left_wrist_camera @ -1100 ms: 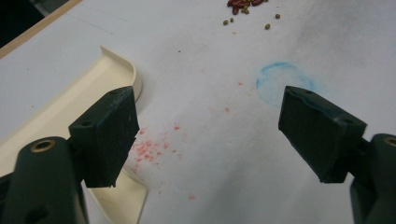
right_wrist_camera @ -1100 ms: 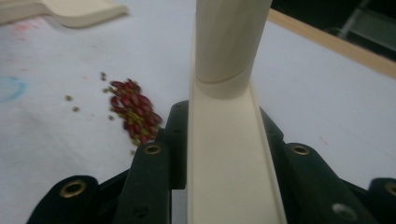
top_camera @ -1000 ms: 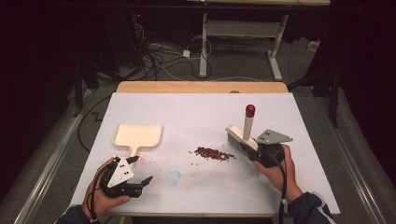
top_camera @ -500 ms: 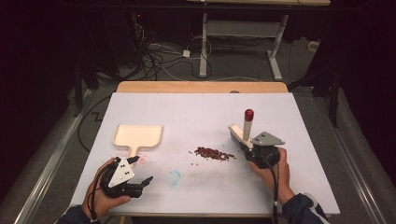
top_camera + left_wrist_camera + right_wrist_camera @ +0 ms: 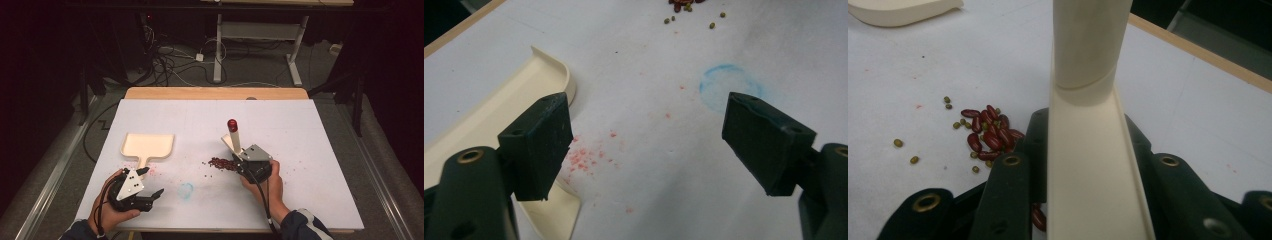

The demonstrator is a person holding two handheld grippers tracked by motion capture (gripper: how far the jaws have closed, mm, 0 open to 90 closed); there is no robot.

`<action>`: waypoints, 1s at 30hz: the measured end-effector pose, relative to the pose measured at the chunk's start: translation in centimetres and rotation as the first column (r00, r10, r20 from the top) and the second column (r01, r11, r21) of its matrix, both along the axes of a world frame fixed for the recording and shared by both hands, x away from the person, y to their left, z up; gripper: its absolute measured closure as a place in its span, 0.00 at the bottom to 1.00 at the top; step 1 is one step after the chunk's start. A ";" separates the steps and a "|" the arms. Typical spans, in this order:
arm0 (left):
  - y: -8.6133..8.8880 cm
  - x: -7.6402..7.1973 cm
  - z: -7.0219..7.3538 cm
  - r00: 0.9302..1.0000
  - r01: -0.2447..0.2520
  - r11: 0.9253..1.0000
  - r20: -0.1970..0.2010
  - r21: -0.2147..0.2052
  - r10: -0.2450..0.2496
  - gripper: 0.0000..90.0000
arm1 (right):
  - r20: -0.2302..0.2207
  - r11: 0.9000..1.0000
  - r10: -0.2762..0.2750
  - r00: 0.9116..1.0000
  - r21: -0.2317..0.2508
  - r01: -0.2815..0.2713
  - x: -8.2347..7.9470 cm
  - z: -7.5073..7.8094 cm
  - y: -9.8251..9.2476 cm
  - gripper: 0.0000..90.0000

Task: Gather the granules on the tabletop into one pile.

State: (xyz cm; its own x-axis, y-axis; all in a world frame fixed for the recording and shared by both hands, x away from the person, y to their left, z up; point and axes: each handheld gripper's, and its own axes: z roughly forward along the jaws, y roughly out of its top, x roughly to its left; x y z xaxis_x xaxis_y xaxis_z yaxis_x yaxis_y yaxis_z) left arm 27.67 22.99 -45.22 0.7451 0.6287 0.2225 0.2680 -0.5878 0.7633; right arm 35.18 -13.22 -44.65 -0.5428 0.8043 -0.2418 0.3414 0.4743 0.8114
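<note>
On the left, my left gripper sits at the near edge of the bench with its jaws apart and nothing between them; from the left gripper view they frame bare bench, one jaw just over the dustpan's handle. The dustpan lies flat just beyond it, mouth facing the far side. I judge it wants gripping by the handle and turning toward the beans before the sweep gets far.

In the middle, the beans form a small red heap with green ones scattered at its left edge.

On the right, my right gripper is clamped on the brush, whose red-capped handle stands upright; the right gripper view shows the cream brush body pinched between the jaws and the beans touching its left side. To do this sweep well, I'd keep the brush edge flat against the bench, push slowly leftward in one stroke, and watch the loose green ones, which will likely roll away.

Against the earlier frame, the right gripper has carried the brush left and a little nearer, from well right of the heap to its right edge. The grip looks unchanged. The left gripper, dustpan and heap lie as they did.
</note>
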 end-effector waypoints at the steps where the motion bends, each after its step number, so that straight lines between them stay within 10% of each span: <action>1: 0.0 0.0 0.0 1.000 0.000 1.000 -0.001 0.001 0.000 0.21 | -0.003 1.000 -0.004 1.000 0.004 0.004 0.1 0.0 0.2 0.75; 18: 0.0 0.0 0.0 1.000 0.000 1.000 0.000 0.001 0.000 0.21 | 0.057 0.998 -0.004 0.998 0.070 0.000 0.2 1.6 1.3 0.75; 24: 0.4 0.0 0.3 1.000 -0.020 1.000 0.006 -0.014 0.021 0.21 | 0.012 0.975 0.092 0.996 0.202 -0.092 -1.4 2.6 3.5 0.75; 30: 1.1 -0.1 0.7 0.998 -0.048 0.998 0.025 -0.050 0.049 0.21 | -0.070 0.932 0.171 0.983 0.337 -0.138 -2.8 1.0 7.3 0.75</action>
